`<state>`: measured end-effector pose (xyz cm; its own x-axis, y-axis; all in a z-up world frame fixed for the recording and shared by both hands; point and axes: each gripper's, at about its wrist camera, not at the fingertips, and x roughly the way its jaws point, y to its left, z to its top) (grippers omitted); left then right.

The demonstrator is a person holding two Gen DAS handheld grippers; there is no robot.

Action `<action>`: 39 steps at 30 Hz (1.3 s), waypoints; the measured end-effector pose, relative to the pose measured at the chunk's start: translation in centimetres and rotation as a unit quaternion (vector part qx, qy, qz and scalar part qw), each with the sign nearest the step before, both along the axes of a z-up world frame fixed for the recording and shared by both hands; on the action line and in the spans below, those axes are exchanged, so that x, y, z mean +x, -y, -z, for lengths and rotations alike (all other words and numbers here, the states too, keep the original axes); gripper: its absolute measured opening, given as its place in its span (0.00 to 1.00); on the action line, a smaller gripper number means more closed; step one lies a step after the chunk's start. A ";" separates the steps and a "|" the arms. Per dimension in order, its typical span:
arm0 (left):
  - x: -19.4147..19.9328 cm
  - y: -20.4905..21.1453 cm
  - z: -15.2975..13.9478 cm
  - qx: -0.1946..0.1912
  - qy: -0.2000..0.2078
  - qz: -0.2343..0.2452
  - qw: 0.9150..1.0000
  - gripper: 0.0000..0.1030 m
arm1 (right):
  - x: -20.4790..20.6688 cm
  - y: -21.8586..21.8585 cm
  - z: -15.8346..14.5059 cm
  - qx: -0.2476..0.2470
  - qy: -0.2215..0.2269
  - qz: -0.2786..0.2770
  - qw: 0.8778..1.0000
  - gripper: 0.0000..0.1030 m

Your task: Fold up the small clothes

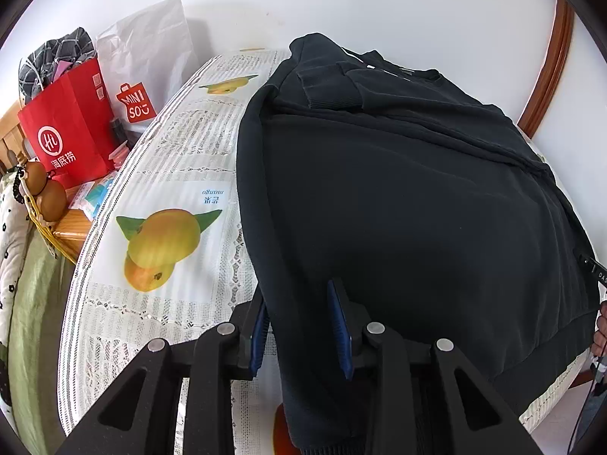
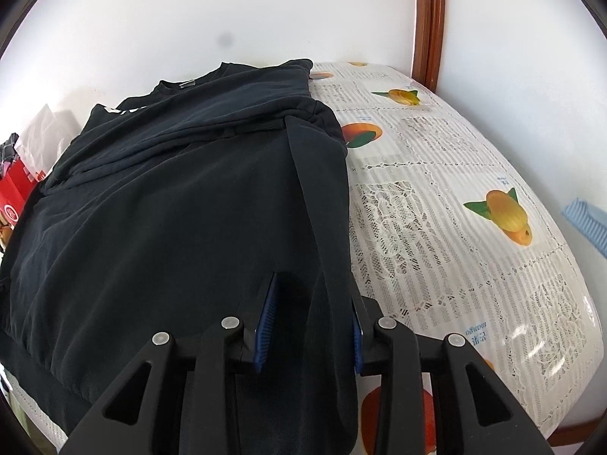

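A black sweatshirt (image 1: 398, 189) lies on the table with its sleeves folded in across the back; it also shows in the right wrist view (image 2: 170, 208). My left gripper (image 1: 301, 318) is open, its blue pads either side of the sweatshirt's near left edge by the hem. My right gripper (image 2: 311, 322) is open, its blue pads either side of the near right edge, where a fold of cloth runs between them. Neither gripper presses the cloth.
The table wears a white lace-print cloth with mango pictures (image 1: 163, 246), also seen in the right wrist view (image 2: 455, 227). A red paper bag (image 1: 64, 129) and a white Miniso bag (image 1: 148, 60) stand beyond the left edge. A white wall stands behind. A wooden frame (image 2: 428, 19) rises at the right.
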<state>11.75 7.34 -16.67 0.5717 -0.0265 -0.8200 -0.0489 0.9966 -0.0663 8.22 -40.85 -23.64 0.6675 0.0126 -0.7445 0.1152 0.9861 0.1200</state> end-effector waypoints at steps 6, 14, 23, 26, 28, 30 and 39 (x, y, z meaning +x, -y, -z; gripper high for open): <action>0.1 0.0 -0.1 -0.003 0.001 -0.001 1.000 0.30 | -0.1 -0.2 0.0 -0.004 0.004 0.002 1.000 0.32; 0.2 0.9 0.0 0.006 0.001 0.004 1.000 0.42 | -0.2 -0.3 0.0 -0.004 0.005 0.001 1.000 0.32; 0.3 0.9 0.0 0.005 -0.001 0.008 1.000 0.42 | -0.3 -0.3 0.0 -0.003 0.006 0.001 1.000 0.32; 0.2 0.8 0.0 0.003 -0.001 0.007 1.000 0.42 | -0.3 -0.4 0.0 -0.003 0.006 0.003 1.000 0.32; 0.3 0.8 0.0 0.005 -0.001 0.008 1.000 0.42 | -0.3 -0.4 0.0 -0.002 0.006 0.003 1.000 0.32; 0.2 0.8 0.0 0.001 -0.002 0.006 1.000 0.42 | -0.3 -0.4 0.0 -0.002 0.006 0.003 1.000 0.32; -0.1 0.3 -0.3 -0.023 -0.008 0.010 1.000 0.26 | 0.2 -0.5 -0.3 0.007 -0.016 0.024 1.000 0.34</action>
<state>11.60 7.08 -16.41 0.5568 -0.0750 -0.8272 -0.0306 0.9934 -0.1106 8.42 -40.30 -23.29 0.6436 -0.0083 -0.7653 0.1656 0.9778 0.1287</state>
